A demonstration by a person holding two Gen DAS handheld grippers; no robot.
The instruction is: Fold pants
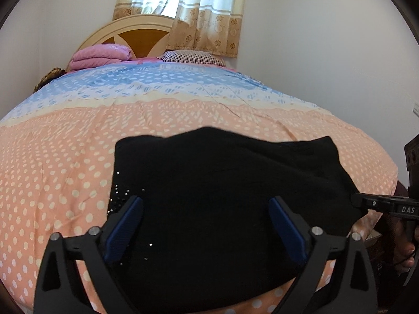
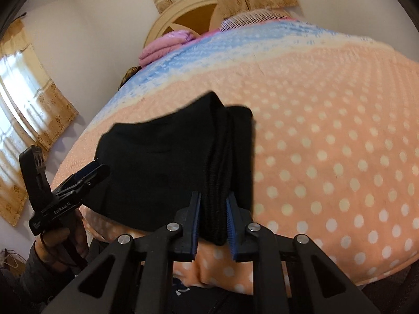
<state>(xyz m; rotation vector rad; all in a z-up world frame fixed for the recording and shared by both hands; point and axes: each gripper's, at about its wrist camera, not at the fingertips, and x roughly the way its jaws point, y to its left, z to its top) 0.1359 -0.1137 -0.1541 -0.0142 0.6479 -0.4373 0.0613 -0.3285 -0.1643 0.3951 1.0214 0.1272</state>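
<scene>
The black pants (image 1: 225, 196) lie folded into a compact stack near the front edge of the bed, with small shiny studs on the left side. My left gripper (image 1: 205, 204) hangs open just above them, its blue pads (image 1: 125, 225) wide apart and empty. In the right wrist view the pants (image 2: 157, 167) show several stacked layers at their right edge. My right gripper (image 2: 213, 204) is shut on that thick folded edge. The right gripper also shows at the right edge of the left wrist view (image 1: 358, 200); the left gripper shows at the left of the right wrist view (image 2: 97, 168).
The bed (image 1: 65, 162) has a peach polka-dot and blue cover. A folded pink blanket (image 1: 100, 56) and a striped pillow (image 1: 193, 57) lie by the headboard (image 1: 141, 35). Curtained windows (image 1: 188, 5) and white walls stand behind and beside it. The bed's front edge (image 2: 340, 267) is close below.
</scene>
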